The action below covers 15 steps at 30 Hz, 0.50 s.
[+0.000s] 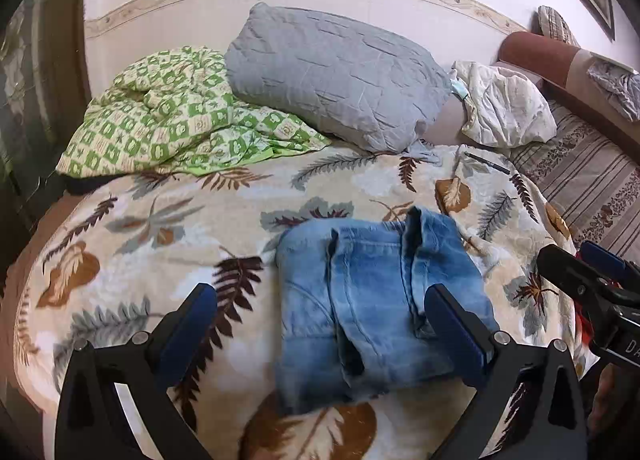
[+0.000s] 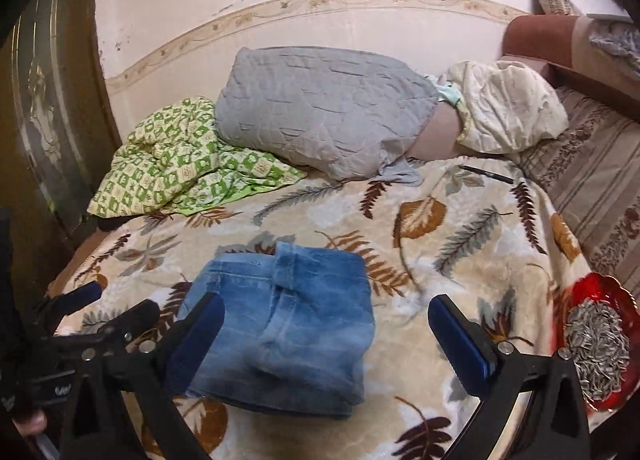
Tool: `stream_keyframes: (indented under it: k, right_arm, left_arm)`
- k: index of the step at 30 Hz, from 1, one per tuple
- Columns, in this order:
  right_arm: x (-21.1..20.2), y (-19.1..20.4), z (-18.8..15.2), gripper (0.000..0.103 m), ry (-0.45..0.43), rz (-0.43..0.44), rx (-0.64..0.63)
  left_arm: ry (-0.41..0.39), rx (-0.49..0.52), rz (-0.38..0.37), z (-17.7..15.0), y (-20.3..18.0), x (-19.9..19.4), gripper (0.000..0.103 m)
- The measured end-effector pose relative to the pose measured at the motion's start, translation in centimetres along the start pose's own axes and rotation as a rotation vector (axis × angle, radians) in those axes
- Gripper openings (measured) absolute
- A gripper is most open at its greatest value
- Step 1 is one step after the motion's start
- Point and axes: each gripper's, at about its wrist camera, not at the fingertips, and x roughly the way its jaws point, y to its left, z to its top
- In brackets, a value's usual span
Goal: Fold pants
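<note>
A pair of light blue jeans (image 1: 360,300) lies folded into a compact rectangle on the leaf-patterned blanket (image 1: 160,227). They also show in the right wrist view (image 2: 288,320). My left gripper (image 1: 320,312) is open and empty, raised above the jeans' near part. My right gripper (image 2: 324,324) is open and empty, above the jeans' right side. The right gripper shows at the right edge of the left wrist view (image 1: 592,280). The left gripper shows at the lower left of the right wrist view (image 2: 92,324).
A grey pillow (image 1: 336,75), a green checked quilt (image 1: 168,115) and a cream pillow (image 1: 504,103) lie at the bed's far side by the wall. A dark pen (image 1: 486,162) lies on the blanket. A red bowl of sunflower seeds (image 2: 600,344) sits at the bed's right edge, beside a striped sofa (image 2: 592,175).
</note>
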Motion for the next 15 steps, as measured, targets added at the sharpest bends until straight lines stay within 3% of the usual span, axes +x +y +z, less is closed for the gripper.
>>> stream_keyframes:
  k: [13, 15]
  right_arm:
    - [-1.2, 0.4, -2.6, 0.103, 0.004, -0.056, -0.022]
    - [-1.4, 0.7, -2.6, 0.103, -0.008, -0.065, -0.039]
  left_arm:
    - [0.054, -0.137, -0.059, -2.1, 0.4, -0.8, 0.103]
    - [0.049, -0.134, -0.029, -2.3, 0.5, -1.0, 0.103]
